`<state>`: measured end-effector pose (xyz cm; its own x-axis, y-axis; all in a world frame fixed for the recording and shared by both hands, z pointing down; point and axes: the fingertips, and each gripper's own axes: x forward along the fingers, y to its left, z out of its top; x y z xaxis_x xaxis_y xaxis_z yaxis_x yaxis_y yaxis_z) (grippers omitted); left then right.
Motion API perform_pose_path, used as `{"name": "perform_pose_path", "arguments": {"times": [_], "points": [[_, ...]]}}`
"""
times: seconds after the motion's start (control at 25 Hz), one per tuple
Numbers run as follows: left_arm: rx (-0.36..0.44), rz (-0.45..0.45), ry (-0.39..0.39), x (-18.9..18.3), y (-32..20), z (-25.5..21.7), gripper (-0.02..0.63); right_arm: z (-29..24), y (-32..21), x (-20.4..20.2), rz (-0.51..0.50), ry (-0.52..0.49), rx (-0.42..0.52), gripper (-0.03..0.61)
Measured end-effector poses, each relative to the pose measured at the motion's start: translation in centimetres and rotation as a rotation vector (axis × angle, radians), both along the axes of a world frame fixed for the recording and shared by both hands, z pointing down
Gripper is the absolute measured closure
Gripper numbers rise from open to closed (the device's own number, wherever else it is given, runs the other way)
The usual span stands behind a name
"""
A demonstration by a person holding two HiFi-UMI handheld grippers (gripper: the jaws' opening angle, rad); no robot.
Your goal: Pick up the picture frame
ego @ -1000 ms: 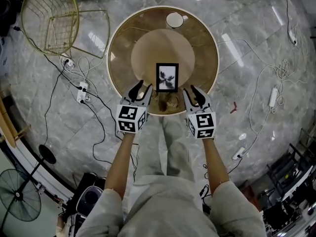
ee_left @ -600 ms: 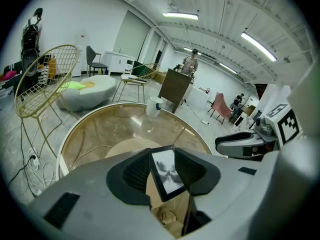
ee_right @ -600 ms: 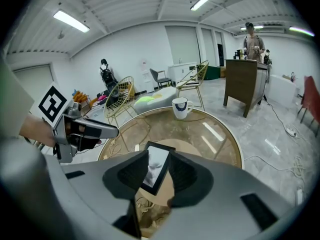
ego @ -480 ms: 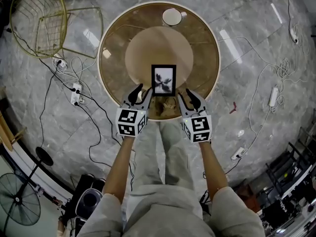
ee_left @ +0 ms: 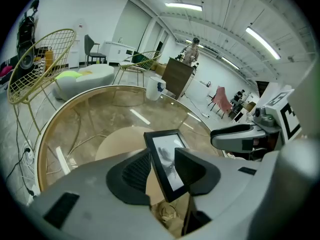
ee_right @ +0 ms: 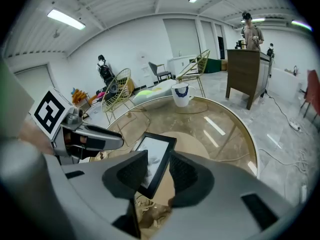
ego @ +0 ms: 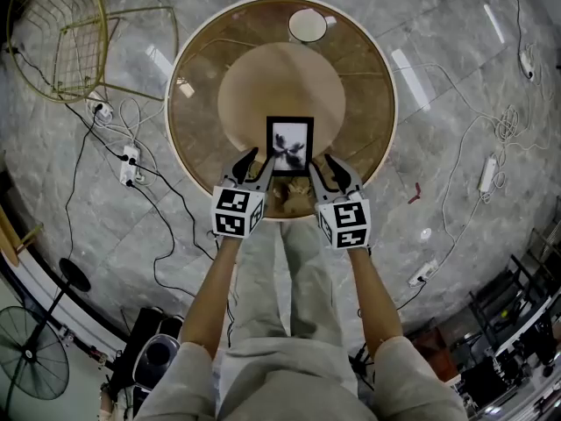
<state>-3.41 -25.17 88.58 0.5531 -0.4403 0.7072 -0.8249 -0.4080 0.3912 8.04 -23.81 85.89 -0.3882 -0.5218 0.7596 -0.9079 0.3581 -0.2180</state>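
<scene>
Lying on the round glass table [ego: 197,86], near its front rim: black picture frame [ego: 289,146]. Astride its left edge, left gripper [ego: 254,161], jaws spread; astride its right edge, right gripper [ego: 326,166], likewise spread. Possibly touching, hard to tell. White mug [ego: 308,24] at far rim.

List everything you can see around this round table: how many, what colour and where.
picture frame: one, black, on the table near the person's edge
table: one, round, clear glass over a tan base
cup: one, white, far edge of the table
wire chairs: two, gold, one on the floor left of the table, one farther off
power strips: several, white, with cables, on the floor
fan: one, black, floor behind the person's left
left hand-held gripper: grey, jaws apart, at the frame's near left corner
right hand-held gripper: grey, jaws apart, at its near right corner
</scene>
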Motion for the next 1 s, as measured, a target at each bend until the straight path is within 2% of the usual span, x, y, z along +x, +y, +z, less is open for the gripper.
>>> {"name": "perform_pose_path", "arguments": {"times": [0.28,1.0], "points": [[-0.020,0.009,-0.013,0.5,-0.4,1.8,0.471,2.4,-0.8,-0.7,0.024,-0.014,-0.035,0.440],[-0.087,-0.041,-0.021,1.0,-0.2,4.9,0.471,6.4,-1.2,-0.8,0.034,-0.007,-0.111,0.442]]}}
